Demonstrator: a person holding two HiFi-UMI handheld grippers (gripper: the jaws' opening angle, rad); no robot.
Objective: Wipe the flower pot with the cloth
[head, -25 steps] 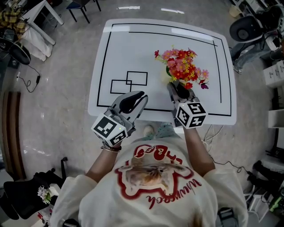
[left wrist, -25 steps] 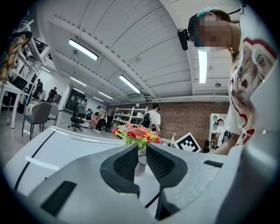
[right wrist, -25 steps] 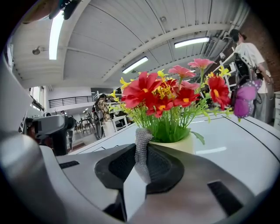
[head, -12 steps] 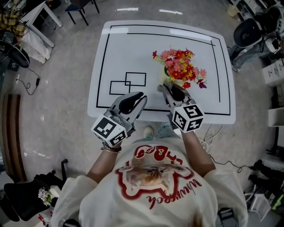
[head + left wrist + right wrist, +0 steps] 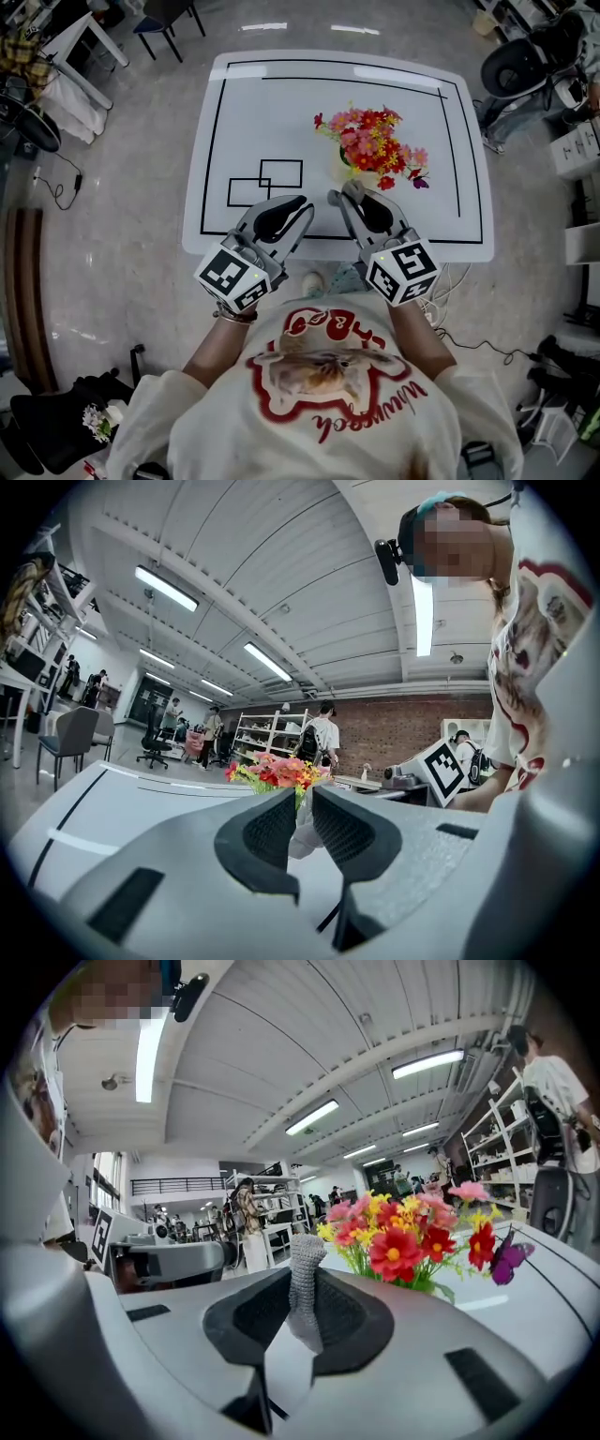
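- Both grippers, seen from the head view, hovered side by side over the table's (image 5: 272, 112) near edge, pointing away from the person. The left gripper (image 5: 302, 206) was beside two black rectangles (image 5: 267, 178). The right gripper (image 5: 344, 194) was tipped towards the flower pot (image 5: 346, 169), which stood right of the table's middle under red and pink flowers (image 5: 370, 141).
- Left gripper view: the left gripper (image 5: 305, 803) had its jaws pressed almost together, with nothing between them. The flowers (image 5: 277, 772) showed beyond the slit.
- Right gripper view: the right gripper (image 5: 305, 1288) pinched a grey knitted cloth (image 5: 305, 1269) that stood upright. The flowers (image 5: 412, 1241) were just beyond, to the right.
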